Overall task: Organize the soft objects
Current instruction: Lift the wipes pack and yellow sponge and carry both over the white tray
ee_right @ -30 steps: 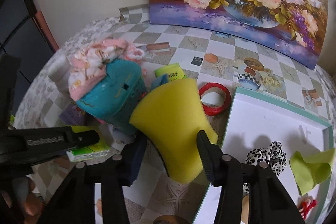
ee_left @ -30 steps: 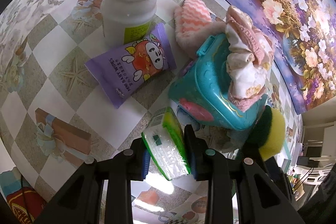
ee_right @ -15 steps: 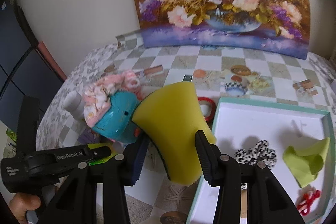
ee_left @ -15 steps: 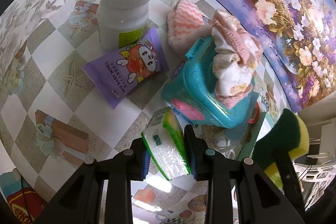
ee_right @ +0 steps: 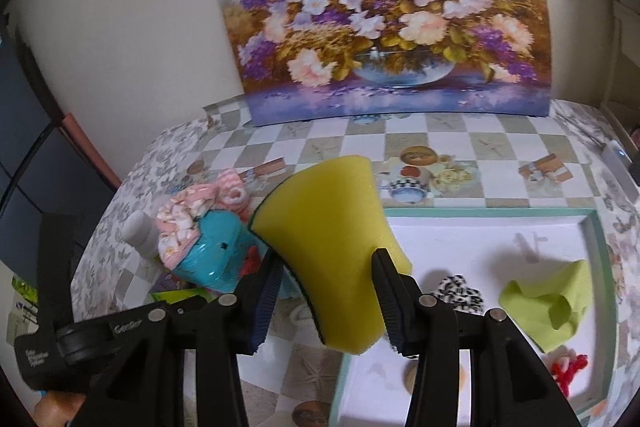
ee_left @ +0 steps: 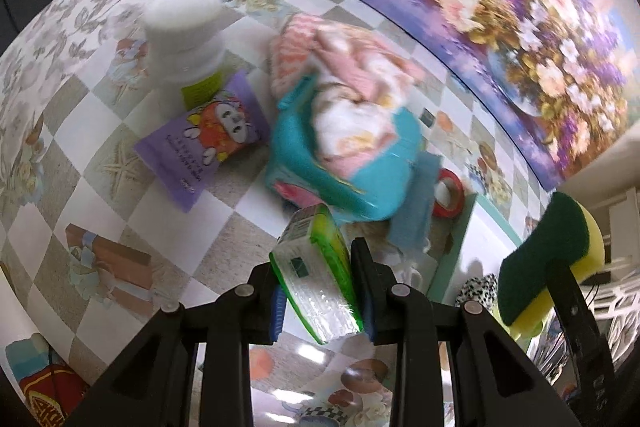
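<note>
A: What's nearest in the left wrist view?

B: The left gripper (ee_left: 320,291), lower centre, pinches a green tissue pack (ee_left: 316,279).

A: And the right wrist view?

B: The right gripper (ee_right: 326,291) squeezes a yellow sponge (ee_right: 332,239) at centre, above the edge of the white tray (ee_right: 480,223).

A: Farther off?

B: A teal case (ee_right: 208,259) centre left holding pink cloths (ee_right: 188,219); the flower painting (ee_right: 384,27) leans on the wall up top.
</note>
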The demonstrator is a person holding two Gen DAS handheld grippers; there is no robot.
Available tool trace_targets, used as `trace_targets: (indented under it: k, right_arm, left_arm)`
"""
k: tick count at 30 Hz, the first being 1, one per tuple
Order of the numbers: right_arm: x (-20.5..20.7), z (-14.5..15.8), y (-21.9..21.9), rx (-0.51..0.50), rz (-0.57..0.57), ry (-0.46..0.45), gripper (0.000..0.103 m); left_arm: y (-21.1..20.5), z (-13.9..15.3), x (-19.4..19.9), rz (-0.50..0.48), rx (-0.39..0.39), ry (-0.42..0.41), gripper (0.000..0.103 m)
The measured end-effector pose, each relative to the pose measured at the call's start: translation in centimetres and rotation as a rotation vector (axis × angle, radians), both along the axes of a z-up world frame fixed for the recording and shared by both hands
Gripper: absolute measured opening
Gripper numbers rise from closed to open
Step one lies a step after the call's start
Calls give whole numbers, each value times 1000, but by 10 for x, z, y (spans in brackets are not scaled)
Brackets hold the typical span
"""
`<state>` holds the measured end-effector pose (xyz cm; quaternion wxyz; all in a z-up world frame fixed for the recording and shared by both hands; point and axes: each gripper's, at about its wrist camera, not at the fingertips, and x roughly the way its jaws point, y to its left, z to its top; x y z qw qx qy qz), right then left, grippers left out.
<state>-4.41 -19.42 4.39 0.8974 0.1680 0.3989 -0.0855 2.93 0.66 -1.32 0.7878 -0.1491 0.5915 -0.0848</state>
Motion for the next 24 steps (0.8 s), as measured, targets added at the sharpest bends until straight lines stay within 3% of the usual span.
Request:
trace_targets:
  k: [7,11,24]
  right_arm:
    - [-11,-1,-28,0,-92,13,49]
    - [-17,-5,-44,26,-125,21,49]
    - [-14,-18,-46,51,-115,63,49]
  left_arm:
    - [-28,8,-10,-88,36,-41,29]
    - [-40,8,-15,-143,15,-33,23]
    - [-25,-7,-4,-75,-23,39,22]
